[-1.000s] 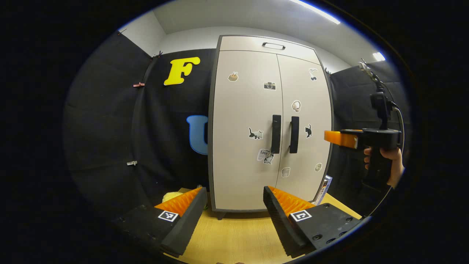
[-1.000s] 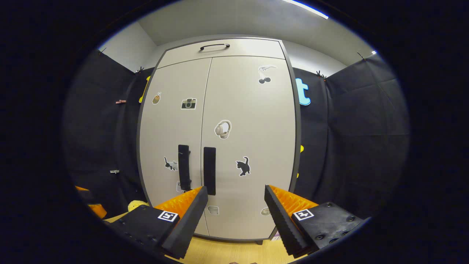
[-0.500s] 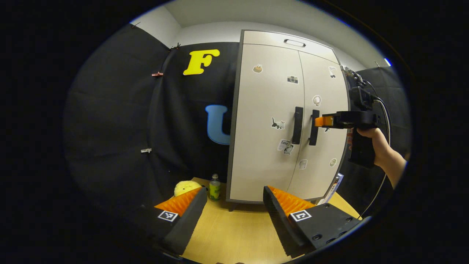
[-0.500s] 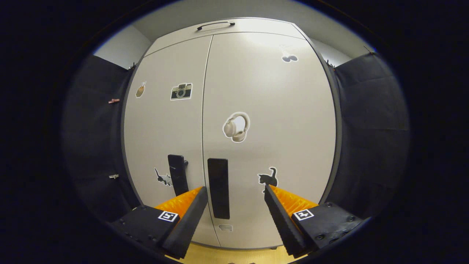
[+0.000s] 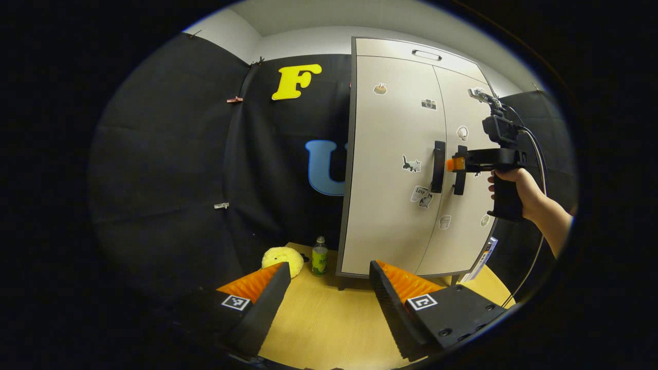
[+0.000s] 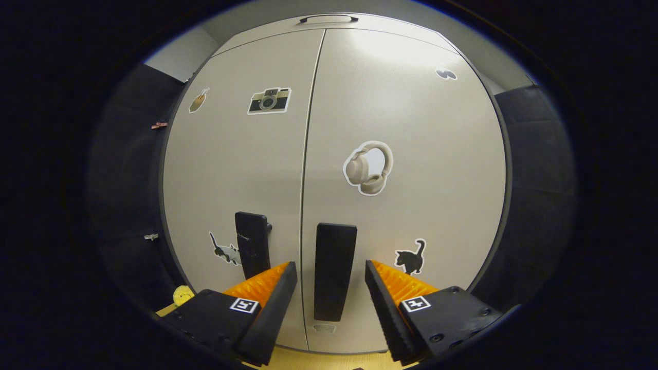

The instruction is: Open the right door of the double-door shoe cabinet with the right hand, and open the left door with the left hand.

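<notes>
The pale double-door shoe cabinet [image 5: 396, 216] stands on the table with both doors closed, stickers on its fronts. In the left gripper view, my left gripper [image 5: 329, 272] is open and empty, low over the table and well short of the cabinet. A hand [image 5: 522, 187] holds my right gripper [image 5: 451, 164] up to the right door's dark handle [image 5: 460, 170], beside the left door's handle [image 5: 438, 166]. In the right gripper view, my right gripper [image 6: 329, 264] is open, its fingers either side of the right handle [image 6: 334, 257] without pressing it. The left handle [image 6: 252, 249] is just to the left.
On the wooden table [image 5: 329, 318], a yellow plush toy [image 5: 281, 255] and a small green bottle [image 5: 320, 257] sit left of the cabinet. A booklet [image 5: 480, 259] leans at the cabinet's right foot. A top flap with its own handle [image 5: 427, 53] caps the cabinet.
My right gripper has moved in to the cabinet until the right handle lies between its fingers. The left gripper has swung left, so the cabinet now sits farther right in its view.
</notes>
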The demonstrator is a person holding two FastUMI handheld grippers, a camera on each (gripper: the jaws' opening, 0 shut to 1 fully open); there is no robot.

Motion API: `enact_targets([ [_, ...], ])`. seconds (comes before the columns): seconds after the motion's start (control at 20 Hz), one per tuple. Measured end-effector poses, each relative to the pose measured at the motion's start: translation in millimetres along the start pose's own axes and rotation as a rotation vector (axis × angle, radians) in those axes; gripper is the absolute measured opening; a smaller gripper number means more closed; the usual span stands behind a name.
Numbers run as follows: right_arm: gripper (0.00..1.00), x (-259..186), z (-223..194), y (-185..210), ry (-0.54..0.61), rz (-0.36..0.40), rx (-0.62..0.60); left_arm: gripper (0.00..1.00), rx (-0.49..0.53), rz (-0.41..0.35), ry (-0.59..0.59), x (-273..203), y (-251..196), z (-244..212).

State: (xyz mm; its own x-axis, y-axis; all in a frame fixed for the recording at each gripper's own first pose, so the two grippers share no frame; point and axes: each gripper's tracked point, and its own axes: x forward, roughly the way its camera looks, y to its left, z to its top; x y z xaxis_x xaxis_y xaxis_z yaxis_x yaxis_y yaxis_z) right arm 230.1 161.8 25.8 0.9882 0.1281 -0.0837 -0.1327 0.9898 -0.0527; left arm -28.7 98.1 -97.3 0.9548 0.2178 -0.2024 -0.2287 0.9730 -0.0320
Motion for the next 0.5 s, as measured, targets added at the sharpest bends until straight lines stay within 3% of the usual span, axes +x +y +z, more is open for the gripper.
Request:
enact_targets([
  [0.05, 0.78, 2.2, -1.3, -1.3, 0.005, -0.007, 0.009, 0.95, 0.002, 0.002, 0.000, 0.2, 1.0, -0.7],
  [0.1, 0.65, 3.5, -1.6, -1.8, 0.012, -0.007, 0.020, 0.95, 0.004, 0.004, -0.001, -0.4, 2.9, 0.1],
  [0.2, 0.55, 6.8, -0.9, -4.1, 0.023, -0.007, 0.041, 0.95, 0.006, 0.007, -0.002, -1.5, 6.3, -0.2],
  [0.3, 0.52, 11.4, -2.9, 1.2, 0.031, 0.018, 0.084, 0.95, 0.003, 0.005, 0.001, -3.0, 8.8, -1.2],
  [0.4, 0.36, 5.4, 0.6, -0.4, 0.031, 0.017, 0.090, 0.95, 0.000, -0.001, 0.002, -3.0, 8.9, -1.5],
  [0.5, 0.36, 7.2, 0.2, 1.1, 0.029, 0.012, 0.085, 0.95, -0.002, -0.010, 0.001, -4.3, 7.5, -1.7],
])
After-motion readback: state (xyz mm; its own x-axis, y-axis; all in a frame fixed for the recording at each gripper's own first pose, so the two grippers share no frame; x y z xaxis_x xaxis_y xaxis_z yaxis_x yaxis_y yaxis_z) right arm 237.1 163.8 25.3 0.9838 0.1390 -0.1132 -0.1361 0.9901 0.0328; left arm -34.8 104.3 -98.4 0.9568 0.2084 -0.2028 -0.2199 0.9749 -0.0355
